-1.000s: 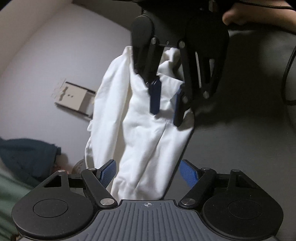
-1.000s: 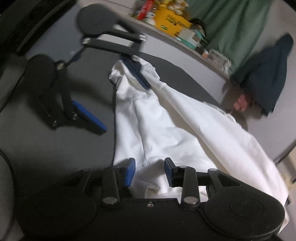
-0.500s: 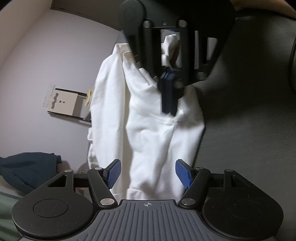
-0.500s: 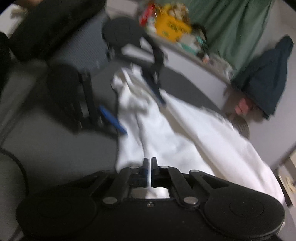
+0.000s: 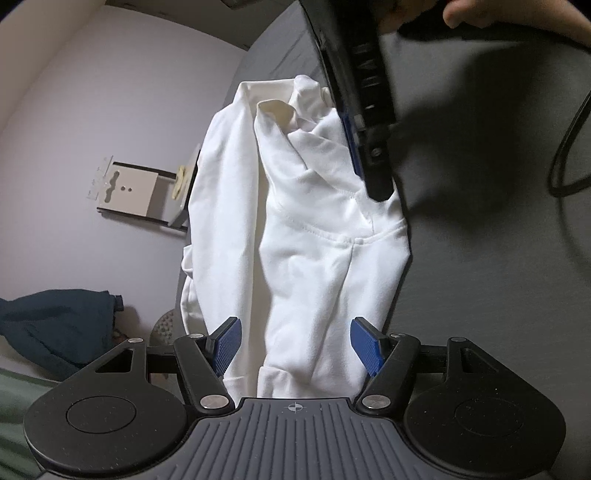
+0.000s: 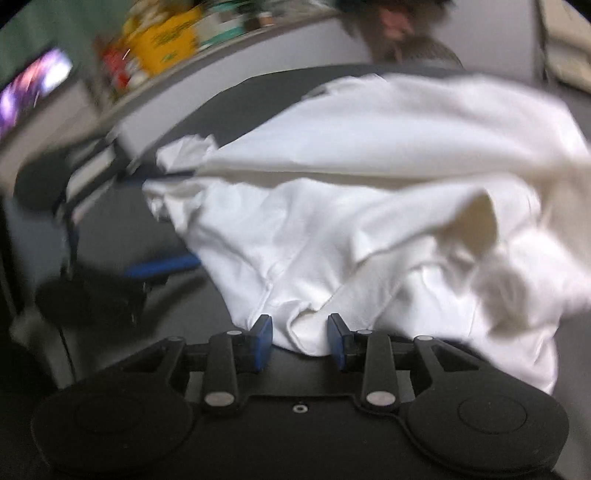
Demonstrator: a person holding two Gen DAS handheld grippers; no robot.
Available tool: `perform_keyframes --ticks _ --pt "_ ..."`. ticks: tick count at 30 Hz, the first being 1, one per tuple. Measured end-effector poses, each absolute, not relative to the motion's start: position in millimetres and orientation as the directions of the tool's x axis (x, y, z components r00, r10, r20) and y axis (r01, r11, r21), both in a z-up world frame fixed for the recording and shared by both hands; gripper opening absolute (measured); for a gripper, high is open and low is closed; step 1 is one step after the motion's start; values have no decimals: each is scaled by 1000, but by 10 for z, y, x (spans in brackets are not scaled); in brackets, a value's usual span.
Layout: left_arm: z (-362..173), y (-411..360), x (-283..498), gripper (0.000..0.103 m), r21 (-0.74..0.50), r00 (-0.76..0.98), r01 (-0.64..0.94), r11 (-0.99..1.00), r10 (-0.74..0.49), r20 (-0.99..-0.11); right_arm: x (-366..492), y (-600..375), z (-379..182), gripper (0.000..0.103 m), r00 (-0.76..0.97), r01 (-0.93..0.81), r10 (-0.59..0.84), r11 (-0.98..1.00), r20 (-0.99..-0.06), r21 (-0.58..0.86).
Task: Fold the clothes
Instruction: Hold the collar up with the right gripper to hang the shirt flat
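Observation:
A white sweatshirt [image 5: 306, 236] lies bunched along the edge of a dark grey surface [image 5: 498, 295]. My left gripper [image 5: 295, 345] is open, its blue pads on either side of the garment's near end without pressing it. My right gripper [image 5: 373, 177] shows side-on at the garment's far right edge. In the blurred right wrist view, the right gripper [image 6: 300, 341] has its jaws opening, with a loose fold of the white sweatshirt [image 6: 369, 229] hanging between the pads. One blue finger [image 6: 162, 266] of the left gripper shows at the left.
A white cardboard piece [image 5: 125, 188] and a dark blue garment [image 5: 55, 325] lie on the floor beyond the left edge. A black cable [image 5: 569, 147] loops on the right. A hand [image 5: 498, 18] is at top right. A cluttered shelf [image 6: 162, 40] stands behind.
The right gripper closed on the cloth half a second ago and now stands apart again. It has rolled and shifted along the garment's edge. The left gripper narrowed slightly and stayed put.

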State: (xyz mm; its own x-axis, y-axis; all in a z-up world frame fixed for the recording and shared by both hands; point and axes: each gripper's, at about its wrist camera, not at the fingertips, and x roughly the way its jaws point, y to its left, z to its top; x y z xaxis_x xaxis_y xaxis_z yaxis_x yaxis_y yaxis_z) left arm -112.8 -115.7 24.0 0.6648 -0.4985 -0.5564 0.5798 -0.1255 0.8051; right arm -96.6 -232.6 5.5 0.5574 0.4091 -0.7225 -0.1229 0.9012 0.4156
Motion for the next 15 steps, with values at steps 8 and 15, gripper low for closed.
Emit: perform_keyframes --ticks 8,15 --pt "301 -1098 -1170 68 802 676 590 -93 -486 -554 -804 -2465 -149 24 574 -22 476 823 -667 568" --pt "340 -1146 -1181 68 806 687 584 -96 -470 -553 -888 -2459 -70 6 591 -53 481 824 -648 564"
